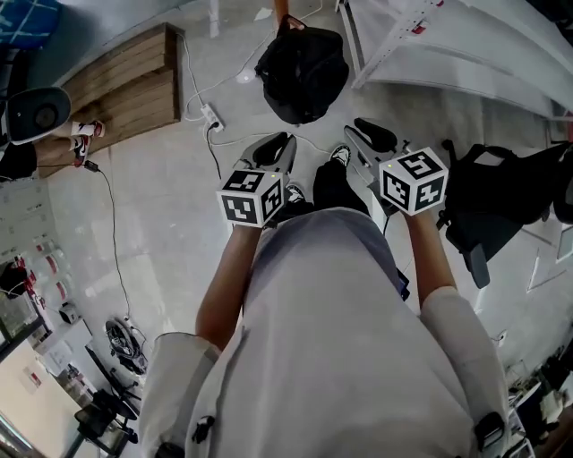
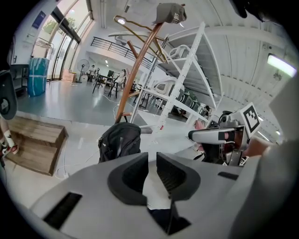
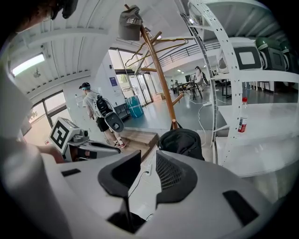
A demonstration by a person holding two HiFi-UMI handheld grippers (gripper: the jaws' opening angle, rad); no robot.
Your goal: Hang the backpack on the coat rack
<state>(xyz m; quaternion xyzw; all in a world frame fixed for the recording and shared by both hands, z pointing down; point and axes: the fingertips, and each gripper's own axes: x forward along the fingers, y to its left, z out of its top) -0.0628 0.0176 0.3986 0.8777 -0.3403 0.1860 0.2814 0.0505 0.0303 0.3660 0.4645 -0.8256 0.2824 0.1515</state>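
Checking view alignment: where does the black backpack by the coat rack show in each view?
Head view: backpack, top centre.
Left gripper view: backpack, left of centre.
Right gripper view: backpack, right of centre.
Shared landmark: wooden platform, left of the backpack in every view.

I count two grippers mid-frame, the left gripper and the right gripper. One black backpack top centre. One coat rack bearing one cap. One wooden platform upper left.

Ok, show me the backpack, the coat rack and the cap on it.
backpack (image 1: 302, 76), head view, middle of its black body
coat rack (image 3: 159, 77), right gripper view, on its wooden pole
cap (image 2: 169, 13), left gripper view, on its grey crown
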